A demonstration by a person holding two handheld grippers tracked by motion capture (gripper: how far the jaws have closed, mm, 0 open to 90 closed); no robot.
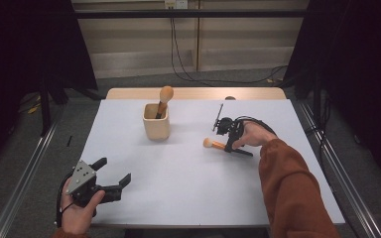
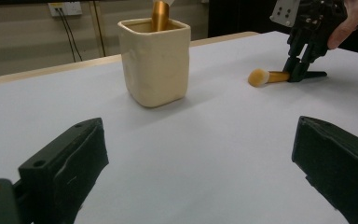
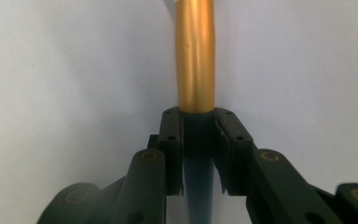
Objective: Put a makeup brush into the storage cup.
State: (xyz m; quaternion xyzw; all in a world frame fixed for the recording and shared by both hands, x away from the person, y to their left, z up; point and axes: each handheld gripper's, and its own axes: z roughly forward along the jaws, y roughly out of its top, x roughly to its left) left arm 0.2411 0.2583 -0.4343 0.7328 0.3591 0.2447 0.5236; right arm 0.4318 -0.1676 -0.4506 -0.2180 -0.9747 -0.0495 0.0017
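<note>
A makeup brush (image 1: 213, 144) with a gold ferrule and a dark handle lies flat on the white table (image 1: 188, 188), right of centre. My right gripper (image 1: 232, 144) points down onto it and is shut on the brush where the ferrule (image 3: 195, 56) meets the handle. In the left gripper view the brush (image 2: 265, 77) and the right gripper (image 2: 298, 72) show at the far right. A cream cup (image 1: 156, 121) stands left of centre at the back, with a second brush (image 1: 164, 96) upright in it. My left gripper (image 1: 115, 169) hovers open near the front left corner, nothing between its jaws.
The white sheet lies on a wooden tabletop whose far edge (image 1: 193, 93) shows behind the cup. Metal rails (image 1: 25, 173) run along the floor on both sides of the table. Cables (image 1: 178, 59) hang down the back wall. Dark curtains stand at both sides.
</note>
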